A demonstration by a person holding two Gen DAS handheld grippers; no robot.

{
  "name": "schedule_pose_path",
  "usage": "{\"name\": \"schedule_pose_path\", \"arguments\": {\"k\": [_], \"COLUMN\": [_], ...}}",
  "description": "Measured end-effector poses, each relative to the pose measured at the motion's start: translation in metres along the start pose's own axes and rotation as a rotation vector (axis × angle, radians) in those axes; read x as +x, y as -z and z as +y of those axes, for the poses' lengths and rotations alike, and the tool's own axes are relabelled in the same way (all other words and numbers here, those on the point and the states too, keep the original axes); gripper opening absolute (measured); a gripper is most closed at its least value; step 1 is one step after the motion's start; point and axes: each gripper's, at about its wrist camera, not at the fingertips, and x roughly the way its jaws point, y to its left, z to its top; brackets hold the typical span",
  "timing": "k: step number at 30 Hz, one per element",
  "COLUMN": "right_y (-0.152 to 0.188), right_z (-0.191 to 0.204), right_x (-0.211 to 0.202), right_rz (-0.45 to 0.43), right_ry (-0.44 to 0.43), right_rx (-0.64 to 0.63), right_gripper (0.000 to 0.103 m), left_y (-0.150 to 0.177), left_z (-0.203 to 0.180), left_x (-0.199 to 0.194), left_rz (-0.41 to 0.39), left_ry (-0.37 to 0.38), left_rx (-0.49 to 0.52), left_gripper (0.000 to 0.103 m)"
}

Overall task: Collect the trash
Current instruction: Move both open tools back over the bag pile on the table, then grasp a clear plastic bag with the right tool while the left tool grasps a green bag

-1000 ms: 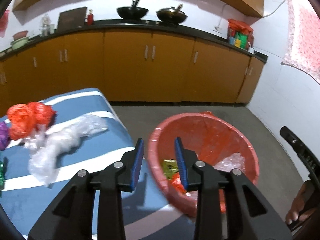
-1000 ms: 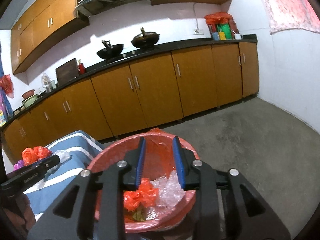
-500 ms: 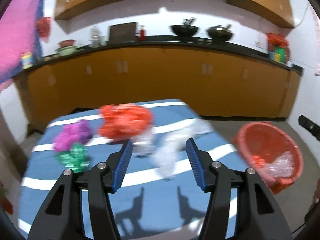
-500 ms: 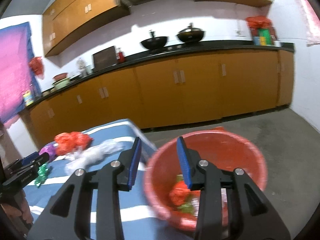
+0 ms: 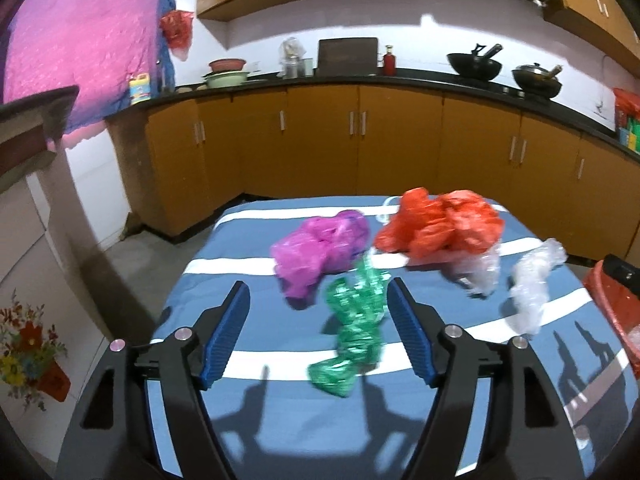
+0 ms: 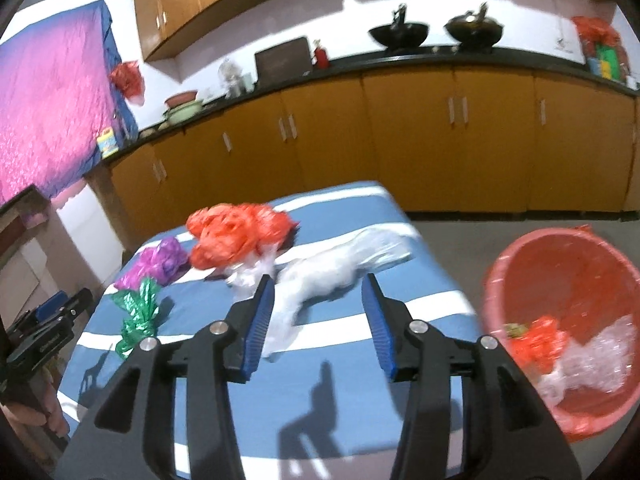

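Note:
Crumpled trash lies on a blue, white-striped table [image 5: 248, 428] [image 6: 360, 380]: a green foil wrapper [image 5: 354, 330] [image 6: 138, 314], a magenta bag [image 5: 320, 250] [image 6: 158, 264], an orange bag [image 5: 440, 228] [image 6: 236, 236] and clear plastic [image 5: 532, 280] [image 6: 340, 266]. My left gripper [image 5: 318, 308] hangs over the table, its jaws opening, nothing held; the green wrapper lies below and between them. My right gripper [image 6: 318, 300] points at the clear plastic, its jaws opening and empty. A red basin [image 6: 560, 256] [image 5: 612, 300] right of the table holds orange and clear scraps.
Orange kitchen cabinets [image 5: 360, 148] with a black counter run behind the table. Two woks [image 6: 398, 34], bowls and bottles stand on the counter. A magenta cloth [image 5: 76, 40] hangs at the left. Grey floor [image 6: 480, 232] lies between table, basin and cabinets.
Both grippers swung left from over the red basin to the table, and both opened wider. The basin slid to the right edge of both views; the green and magenta trash came into view.

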Motion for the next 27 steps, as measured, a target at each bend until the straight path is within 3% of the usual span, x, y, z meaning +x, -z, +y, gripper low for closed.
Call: {"name": "schedule_pose_path", "arguments": {"k": [8, 18, 19, 20, 22, 27], "right_y": [0.004, 0.009, 0.009, 0.010, 0.013, 0.014], "right_z": [0.033, 0.044, 0.043, 0.042, 0.041, 0.035], "right_x": [0.049, 0.085, 0.087, 0.088, 0.092, 0.082], "right_rz": [0.089, 0.178, 0.185, 0.195, 0.223, 0.198], "right_ry": [0.036, 0.101, 0.100, 0.099, 0.091, 0.088], "right_rx": [-0.008, -0.041, -0.041, -0.041, -0.044, -0.042], "right_gripper": [0.054, 0.053, 0.046, 0.030, 0.011, 0.004], "left_y": [0.005, 0.007, 0.006, 0.006, 0.006, 0.006], "left_z": [0.019, 0.015, 0.014, 0.013, 0.010, 0.001], "left_x": [0.021, 0.039, 0.039, 0.039, 0.040, 0.046], "left_rz": [0.030, 0.064, 0.062, 0.062, 0.067, 0.101], "left_ry": [-0.010, 0.027, 0.032, 0.036, 0.044, 0.057], "left_rx": [-0.021, -0.009, -0.009, -0.006, 0.002, 0.025], "left_gripper": [0.076, 0.076, 0.076, 0.077, 0.079, 0.079]}}
